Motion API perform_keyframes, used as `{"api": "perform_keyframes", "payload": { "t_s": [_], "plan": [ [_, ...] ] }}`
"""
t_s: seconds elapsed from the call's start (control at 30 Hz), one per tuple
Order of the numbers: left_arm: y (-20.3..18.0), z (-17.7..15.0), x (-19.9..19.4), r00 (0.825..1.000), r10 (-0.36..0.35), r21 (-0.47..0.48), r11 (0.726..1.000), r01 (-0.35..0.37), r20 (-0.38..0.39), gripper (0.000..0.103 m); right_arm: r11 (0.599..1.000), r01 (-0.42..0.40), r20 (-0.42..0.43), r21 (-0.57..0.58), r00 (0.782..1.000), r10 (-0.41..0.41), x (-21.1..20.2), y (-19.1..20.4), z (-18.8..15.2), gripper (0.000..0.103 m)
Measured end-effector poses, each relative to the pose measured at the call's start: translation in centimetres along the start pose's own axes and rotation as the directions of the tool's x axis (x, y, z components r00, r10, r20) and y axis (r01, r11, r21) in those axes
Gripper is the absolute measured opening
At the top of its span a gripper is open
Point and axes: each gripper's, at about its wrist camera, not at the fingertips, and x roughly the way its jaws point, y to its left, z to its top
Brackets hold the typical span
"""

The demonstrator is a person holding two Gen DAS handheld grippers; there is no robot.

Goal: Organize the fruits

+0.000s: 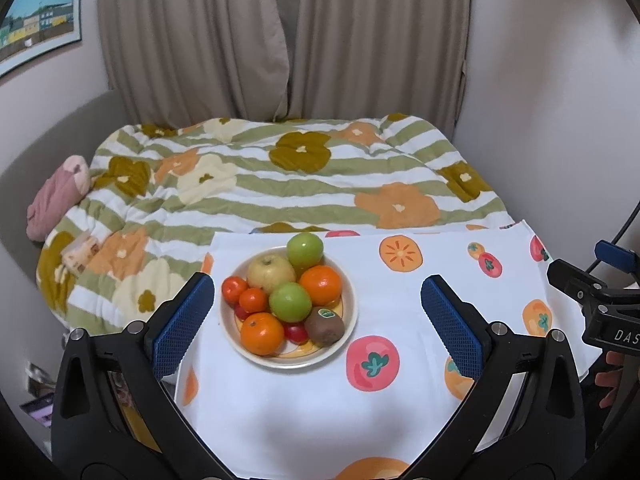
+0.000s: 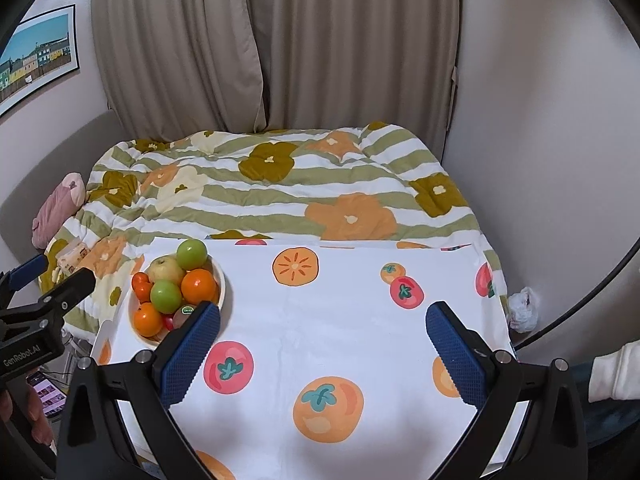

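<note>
A cream bowl (image 1: 349,280) of fruit stands on a white table with a fruit-print cloth (image 1: 400,288). It holds two green apples (image 1: 291,302), a yellow apple (image 1: 270,271), oranges (image 1: 262,333), small red tomatoes (image 1: 234,289) and a kiwi (image 1: 324,326). My left gripper (image 1: 316,320) is open and empty, its jaws to either side of the bowl, short of it. My right gripper (image 2: 324,344) is open and empty over the cloth, right of the bowl (image 2: 221,280). Its left finger (image 2: 192,356) hides part of the bowl.
A bed with a striped flower quilt (image 1: 280,184) lies behind the table. A pink pillow (image 1: 56,196) is at its left, curtains (image 1: 280,40) behind. A crumpled white bag (image 2: 522,308) sits past the table's right edge. A phone (image 2: 46,390) lies low at left.
</note>
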Motion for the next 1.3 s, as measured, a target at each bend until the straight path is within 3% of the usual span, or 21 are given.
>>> {"api": "perform_keyframes", "payload": {
  "t_s": [1.3],
  "plan": [
    [0.5, -1.4, -1.0, 1.000, 0.009, -0.004, 1.000, -0.009, 0.010, 0.103, 1.000, 0.004, -0.001, 0.013, 1.000, -0.004, -0.2, -0.9, -0.9, 0.103]
  ]
}}
